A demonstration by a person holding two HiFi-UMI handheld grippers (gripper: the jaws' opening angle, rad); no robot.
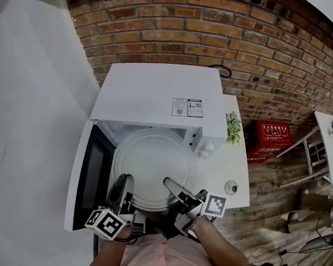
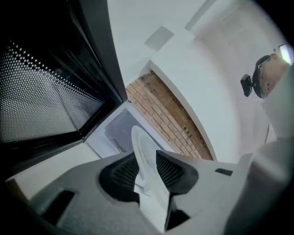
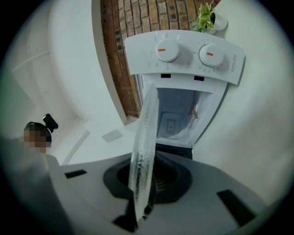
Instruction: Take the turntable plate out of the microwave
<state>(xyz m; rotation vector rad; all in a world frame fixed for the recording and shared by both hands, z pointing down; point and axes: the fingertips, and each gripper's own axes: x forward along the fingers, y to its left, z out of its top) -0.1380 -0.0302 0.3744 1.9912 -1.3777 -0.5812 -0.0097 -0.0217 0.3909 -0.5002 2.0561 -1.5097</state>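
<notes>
The round clear glass turntable plate (image 1: pixel 152 163) hangs level in front of the open white microwave (image 1: pixel 158 94), its far part still at the cavity mouth. My left gripper (image 1: pixel 123 183) is shut on the plate's near left rim and my right gripper (image 1: pixel 169 184) on its near right rim. The left gripper view has the plate (image 2: pixel 142 144) running edge-on between the dark pads (image 2: pixel 123 173) of my left gripper (image 2: pixel 146 169). Seen from the right gripper, the plate's edge (image 3: pixel 144 133) stands between the jaws of my right gripper (image 3: pixel 144 186), with the cavity (image 3: pixel 177 117) beyond.
The microwave door (image 1: pixel 88 175) stands open at the left. On the white table (image 1: pixel 235 166) to the right are a small potted plant (image 1: pixel 233 126), a white figurine (image 1: pixel 206 149) and a small round object (image 1: pixel 231 187). A red box (image 1: pixel 267 137) sits on the floor by the brick wall (image 1: pixel 265 45).
</notes>
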